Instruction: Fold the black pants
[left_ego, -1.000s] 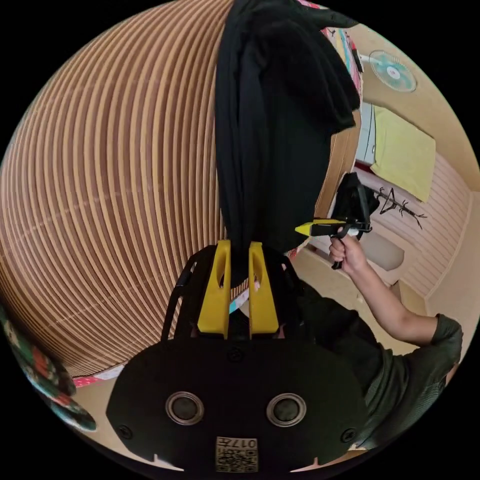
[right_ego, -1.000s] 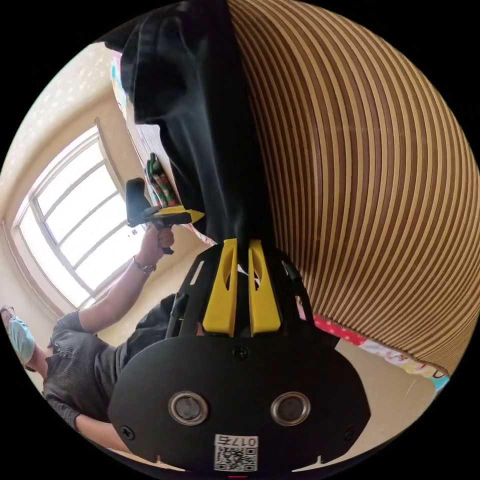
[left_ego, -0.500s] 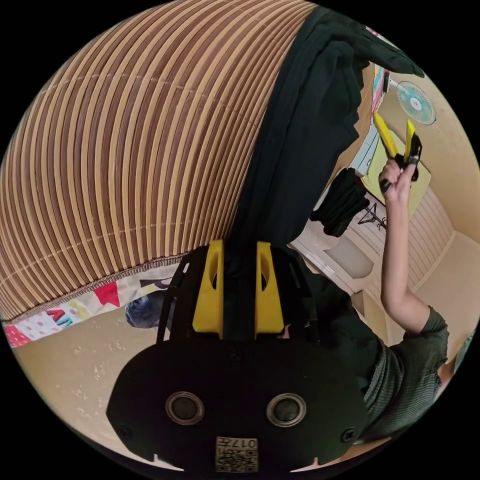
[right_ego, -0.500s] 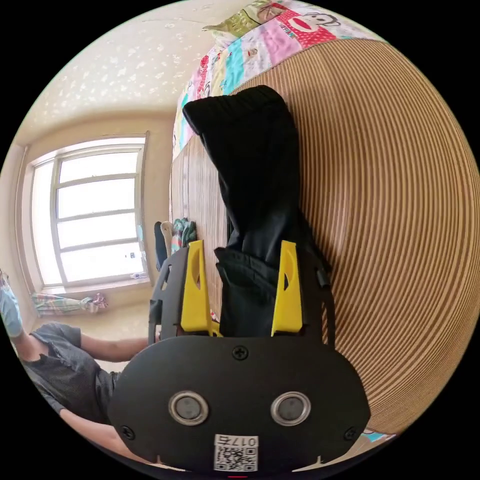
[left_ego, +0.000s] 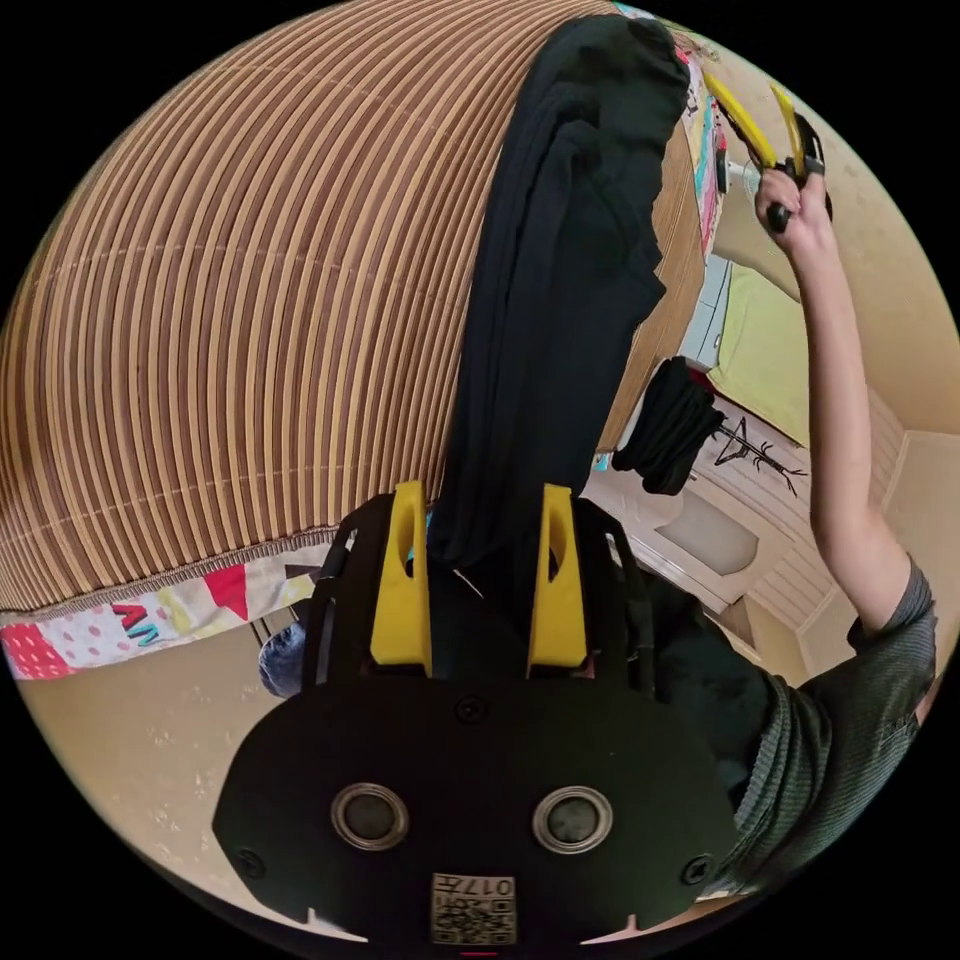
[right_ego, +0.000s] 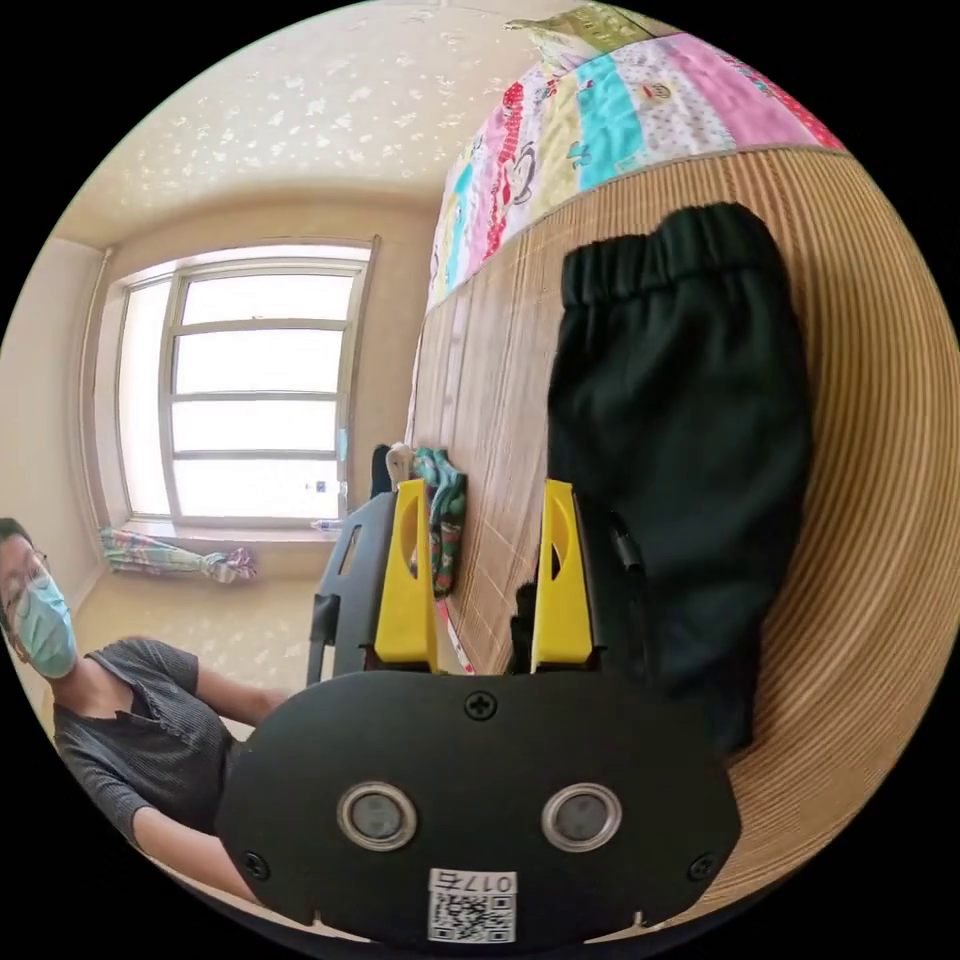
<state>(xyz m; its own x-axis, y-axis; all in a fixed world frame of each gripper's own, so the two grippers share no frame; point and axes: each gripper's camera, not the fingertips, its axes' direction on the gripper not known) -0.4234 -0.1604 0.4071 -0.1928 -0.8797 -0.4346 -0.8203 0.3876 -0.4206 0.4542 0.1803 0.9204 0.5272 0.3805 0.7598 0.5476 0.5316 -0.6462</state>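
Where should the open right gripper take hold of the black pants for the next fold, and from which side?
Probably at the elastic waistband end of the black pants, coming in from the outer edge across the striped mat. The gathered band is thick, lies flat and exposed. The right gripper is open beside the pants; the left gripper is open around the other end.

Plain black fabric pants (right_ego: 690, 400) lie on a tan-and-brown striped slatted mat (left_ego: 250, 300); a patchwork quilt (right_ego: 600, 110) (pink, turquoise, white) fills the upper right.

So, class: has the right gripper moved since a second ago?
Yes. The right gripper has let go of the black pants, opened, and gone up past the wall fan, away from the pants' lower end.
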